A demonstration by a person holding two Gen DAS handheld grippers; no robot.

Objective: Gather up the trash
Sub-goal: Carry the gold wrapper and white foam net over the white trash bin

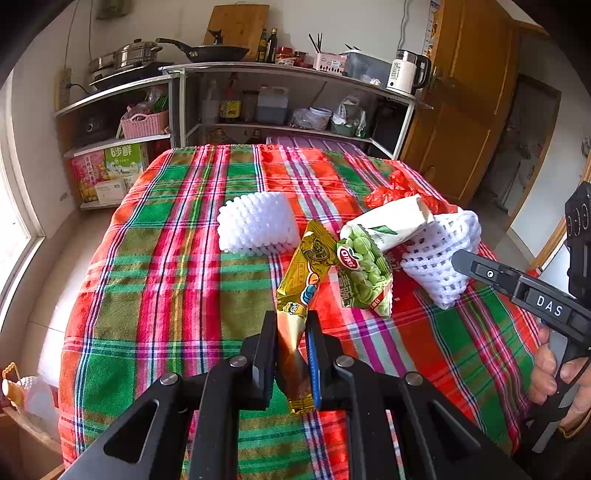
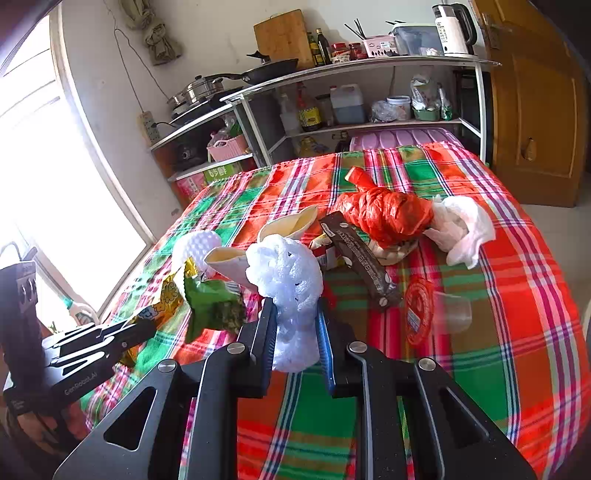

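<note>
1. The left gripper [image 1: 291, 325] is closed on a gold snack wrapper [image 1: 303, 273]. Both pads press the wrapper's lower part; its crimped end hangs below the jaws and its upper length leans away over the table.
2. The right gripper [image 2: 295, 325] is closed on a white foam fruit net [image 2: 286, 273]. The net is squeezed between the pads and bulges out above them.
3. In the left wrist view, a hand [image 1: 554, 373] holds the right gripper's handle at the right edge of the frame.
4. The table carries a plaid cloth [image 1: 184, 277] in red, green and pink. All trash lies on the half of the table nearer the shelving.
5. A green bean-snack packet [image 1: 364, 273] lies just beside the gold snack wrapper, touching it near the top.
6. A second white foam fruit net [image 1: 258, 223] stands apart toward the table's left edge, as seen from the left wrist.
7. A white paper carton [image 1: 391, 221] lies behind the green packet, touching it.
8. A brown chocolate-bar wrapper [image 2: 360, 258] lies near the table's middle, tilted against other scraps.
9. A crumpled red plastic bag [image 2: 388, 214] sits behind the brown wrapper; a white plastic bag [image 2: 461, 229] lies just beside it toward the right edge.
10. A clear plastic cup with a red lid [image 2: 432, 314] lies on its side near the right edge.
11. Beyond the table's far edge stands a metal shelf unit [image 2: 369, 70] holding a frying pan [image 2: 269, 68], bottles and a white kettle [image 2: 452, 29].
</note>
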